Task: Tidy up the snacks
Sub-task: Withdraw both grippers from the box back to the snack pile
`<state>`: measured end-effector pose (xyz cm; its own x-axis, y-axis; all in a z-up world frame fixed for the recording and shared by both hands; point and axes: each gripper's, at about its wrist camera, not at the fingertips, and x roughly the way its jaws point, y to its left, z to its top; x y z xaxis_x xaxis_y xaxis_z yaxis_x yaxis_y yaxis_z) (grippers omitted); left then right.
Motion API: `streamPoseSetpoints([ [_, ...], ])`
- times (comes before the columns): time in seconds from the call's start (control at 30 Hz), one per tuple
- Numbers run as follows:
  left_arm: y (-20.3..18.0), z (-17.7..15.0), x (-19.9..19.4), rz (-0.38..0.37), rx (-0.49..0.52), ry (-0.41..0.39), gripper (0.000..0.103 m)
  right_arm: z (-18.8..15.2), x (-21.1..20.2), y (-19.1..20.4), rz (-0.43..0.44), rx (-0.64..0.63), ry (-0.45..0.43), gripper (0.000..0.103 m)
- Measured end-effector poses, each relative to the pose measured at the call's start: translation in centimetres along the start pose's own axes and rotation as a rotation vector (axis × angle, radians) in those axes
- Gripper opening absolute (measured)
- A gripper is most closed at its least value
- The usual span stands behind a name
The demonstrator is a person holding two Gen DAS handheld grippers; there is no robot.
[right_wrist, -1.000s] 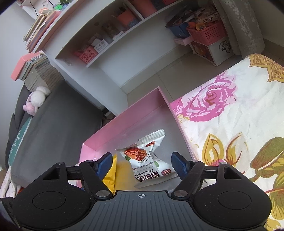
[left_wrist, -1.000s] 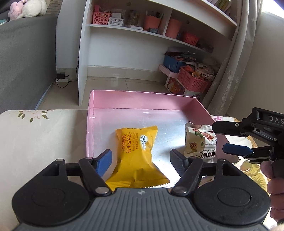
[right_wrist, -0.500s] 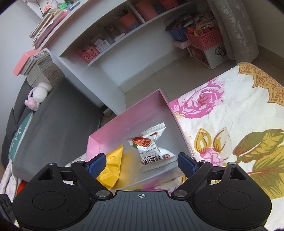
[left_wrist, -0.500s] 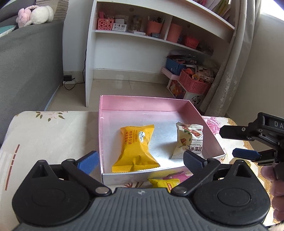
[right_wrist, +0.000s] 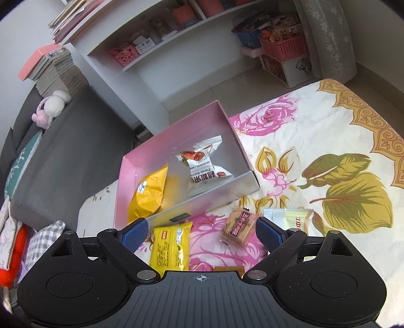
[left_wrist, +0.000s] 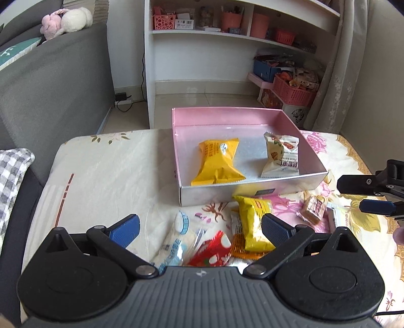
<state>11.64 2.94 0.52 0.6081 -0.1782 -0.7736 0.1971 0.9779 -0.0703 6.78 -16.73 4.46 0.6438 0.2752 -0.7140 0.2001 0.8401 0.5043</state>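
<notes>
A pink box (left_wrist: 227,116) (right_wrist: 176,131) stands on the flowered cloth. In it lie a yellow pack (left_wrist: 217,161) (right_wrist: 149,191) and a white nut pack (left_wrist: 281,155) (right_wrist: 202,164). Loose snacks lie in front of the box: a yellow packet (left_wrist: 253,224) (right_wrist: 171,244), a brown biscuit (left_wrist: 314,208) (right_wrist: 240,227), a white-blue pack (left_wrist: 176,242), a red pack (left_wrist: 214,252) and a pale green packet (right_wrist: 290,217). My left gripper (left_wrist: 200,230) is open and empty above the loose snacks. My right gripper (right_wrist: 200,233) (left_wrist: 351,195) is open and empty, to the right.
A grey sofa (left_wrist: 50,83) with a plush toy (left_wrist: 65,21) stands to the left. A white shelf unit (left_wrist: 227,37) with pink baskets stands behind the table. A curtain (left_wrist: 346,63) hangs at the right. A checked cloth (left_wrist: 12,176) lies at the left edge.
Both grippers have pulled back and up from the box, leaving the yellow pack and the white nut pack inside. The loose snacks in front of the box have come into view.
</notes>
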Motion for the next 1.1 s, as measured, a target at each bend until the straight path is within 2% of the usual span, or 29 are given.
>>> streamPoseSetpoints([
  [0.1,0.1,-1.6,-0.6,-0.008,0.001,0.008,0.103,-1.7,-0.4,-0.5,0.053,-0.017,0.008,0.094],
  [0.2,-0.1,-2.2,-1.0,0.017,0.027,0.023,0.103,-2.6,-0.3,-0.2,0.041,-0.02,0.055,0.094],
  [0.37,0.5,-3.5,-1.9,0.018,-0.019,0.033,0.103,-4.1,-0.7,0.5,0.046,-0.086,0.065,0.094],
  [0.53,0.9,-5.1,-1.9,-0.059,-0.083,0.089,0.103,-5.6,-0.9,0.4,0.034,-0.135,0.094,0.094],
  [0.7,1.1,-6.7,-1.1,-0.07,-0.115,0.143,0.102,-6.8,-0.8,0.0,0.013,-0.142,0.112,0.094],
  [0.9,0.9,-7.9,0.3,-0.109,-0.172,0.213,0.087,-7.6,-0.4,0.6,0.02,-0.167,0.141,0.094],
  [1.1,0.9,-8.1,0.3,-0.109,-0.213,0.185,0.066,-7.9,-0.2,1.2,0.036,-0.187,0.128,0.094],
])
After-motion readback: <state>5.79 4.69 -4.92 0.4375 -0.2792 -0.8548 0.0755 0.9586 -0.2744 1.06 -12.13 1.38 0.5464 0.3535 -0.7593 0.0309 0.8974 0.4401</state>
